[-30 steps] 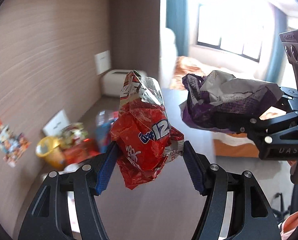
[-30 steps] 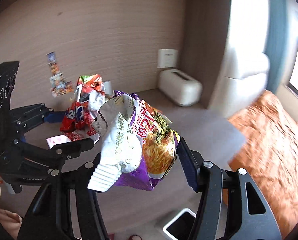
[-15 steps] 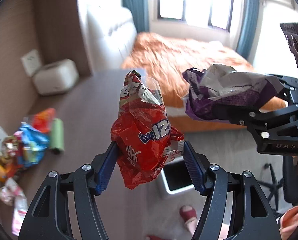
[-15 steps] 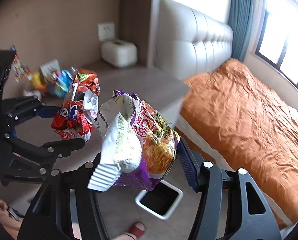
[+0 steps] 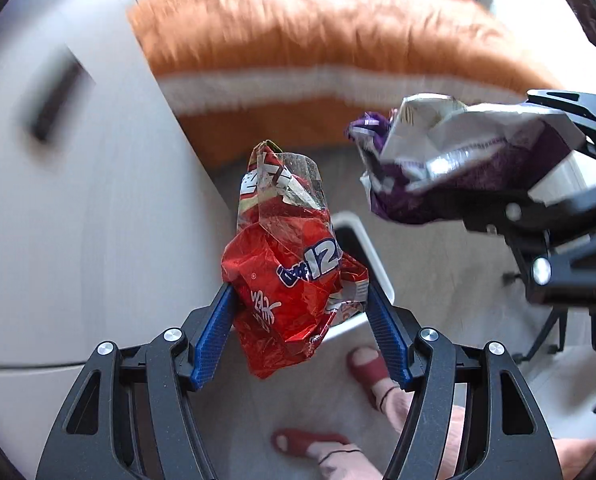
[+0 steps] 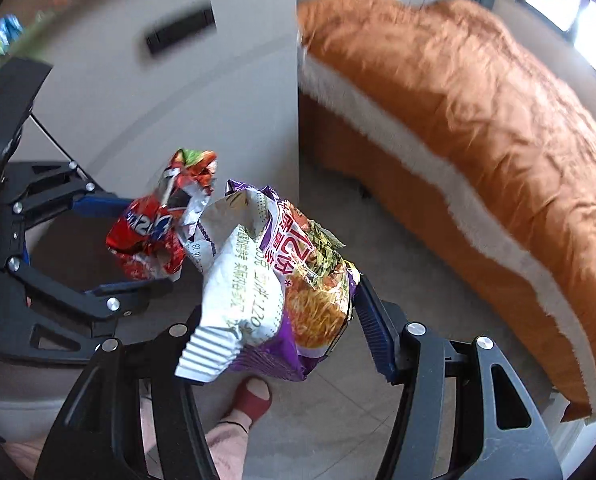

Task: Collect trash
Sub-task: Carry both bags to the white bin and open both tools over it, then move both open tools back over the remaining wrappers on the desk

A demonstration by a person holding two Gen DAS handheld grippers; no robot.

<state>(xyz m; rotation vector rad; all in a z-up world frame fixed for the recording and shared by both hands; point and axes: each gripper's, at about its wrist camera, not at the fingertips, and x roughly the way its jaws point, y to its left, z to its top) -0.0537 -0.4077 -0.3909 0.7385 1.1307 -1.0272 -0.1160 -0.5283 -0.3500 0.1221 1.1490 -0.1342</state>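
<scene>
Two claws clamped: left claw [image 5: 300,300] red wrapper [image 5: 293,280], right claw [image 6: 285,304] purple wrapper [image 6: 281,280].

Daylight, bright; window [image 6: 578,4] overexposed at upper right. Background motion-blurred in both views; foreground sharp. Strong fisheye distortion, dark vignetted corners.

We list: an orange bedspread [image 6: 478,92] with a white band over the bed; a grey cabinet [image 6: 185,92] beside it, bearing a dark slot [image 6: 179,31]; a tiled floor [image 6: 410,280]; two feet in red slippers [image 5: 372,372].
</scene>
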